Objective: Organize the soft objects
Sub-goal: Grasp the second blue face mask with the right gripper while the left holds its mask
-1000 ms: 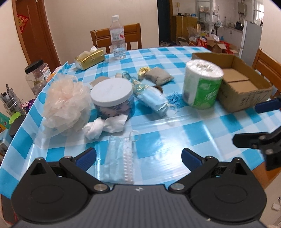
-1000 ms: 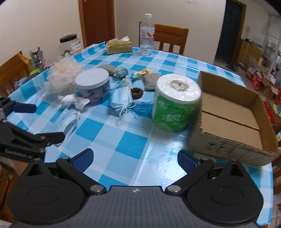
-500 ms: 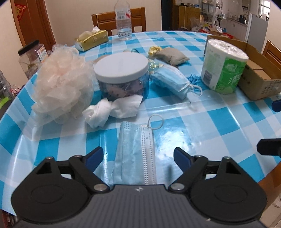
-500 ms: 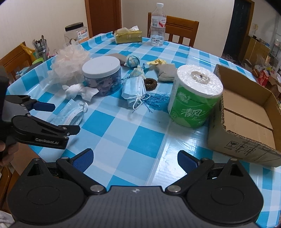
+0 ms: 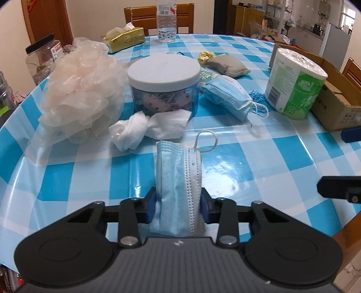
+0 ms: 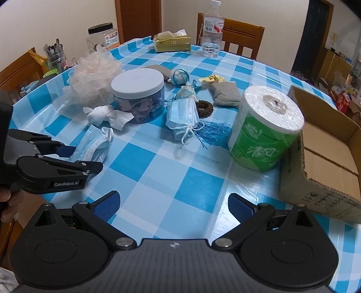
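Observation:
A folded blue face mask [image 5: 178,162] lies near the front edge of the checked table [image 5: 248,162]. Its near end is bunched between the blue pads of my left gripper [image 5: 177,200], whose jaws are closing and press on it from both sides. In the right wrist view the same mask [image 6: 92,144] sits in the left gripper [image 6: 83,157] at the far left. My right gripper [image 6: 173,204] hovers open over bare tablecloth with nothing between its fingers. A stack of blue masks [image 5: 227,97], a white cloth [image 5: 149,128] and a pink bath pouf [image 5: 81,94] lie farther back.
A white-lidded jar [image 5: 163,72] stands behind the cloth. A green-wrapped toilet roll [image 6: 264,130] stands beside an open cardboard box [image 6: 327,144] at the right. A grey pouch [image 5: 227,65], a tissue box [image 5: 126,38] and a water bottle [image 5: 167,20] are at the back.
My left gripper has come down and forward over the single mask and its jaws have gone from wide open to pinching it. The right gripper has drifted slightly forward, still open.

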Demonstrator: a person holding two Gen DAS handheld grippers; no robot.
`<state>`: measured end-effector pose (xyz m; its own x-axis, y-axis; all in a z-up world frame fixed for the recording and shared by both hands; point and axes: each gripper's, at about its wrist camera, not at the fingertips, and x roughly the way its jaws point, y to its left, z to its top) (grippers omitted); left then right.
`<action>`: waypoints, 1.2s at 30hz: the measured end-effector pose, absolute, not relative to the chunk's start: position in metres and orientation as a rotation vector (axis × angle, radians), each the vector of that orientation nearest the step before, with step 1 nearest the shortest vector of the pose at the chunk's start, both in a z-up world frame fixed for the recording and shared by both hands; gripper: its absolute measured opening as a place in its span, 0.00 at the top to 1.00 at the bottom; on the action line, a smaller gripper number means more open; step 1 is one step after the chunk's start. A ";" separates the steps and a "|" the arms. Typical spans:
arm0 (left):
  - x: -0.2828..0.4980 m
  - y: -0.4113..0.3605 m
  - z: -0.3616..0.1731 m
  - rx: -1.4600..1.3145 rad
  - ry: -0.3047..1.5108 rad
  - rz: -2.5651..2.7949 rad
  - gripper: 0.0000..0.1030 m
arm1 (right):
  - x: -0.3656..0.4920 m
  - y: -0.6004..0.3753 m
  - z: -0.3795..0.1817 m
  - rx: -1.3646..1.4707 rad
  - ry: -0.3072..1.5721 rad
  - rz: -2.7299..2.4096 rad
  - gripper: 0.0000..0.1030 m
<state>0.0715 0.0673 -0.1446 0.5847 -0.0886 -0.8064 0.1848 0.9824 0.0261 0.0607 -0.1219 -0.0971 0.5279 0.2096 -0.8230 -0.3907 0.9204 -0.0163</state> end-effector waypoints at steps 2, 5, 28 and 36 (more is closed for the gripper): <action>0.072 0.070 -0.144 0.115 0.934 -0.152 0.66 | 0.065 -0.118 -0.098 -0.219 0.947 0.368 0.00; 0.071 0.078 -0.143 0.114 0.939 -0.134 0.66 | 0.072 -0.113 -0.100 -0.232 0.936 0.380 0.01; 0.073 0.127 -0.136 0.085 0.967 -0.082 0.66 | 0.198 -0.056 -0.137 -0.368 0.854 0.330 0.28; 0.075 0.129 -0.135 0.087 0.970 -0.107 0.66 | 0.213 -0.054 -0.146 -0.358 0.900 0.325 0.53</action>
<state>0.0748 0.1294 -0.1350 0.5606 -0.0521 -0.8265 0.1295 0.9913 0.0254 0.2126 -0.0540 -0.1457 0.5803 0.1241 -0.8049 -0.4191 0.8930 -0.1644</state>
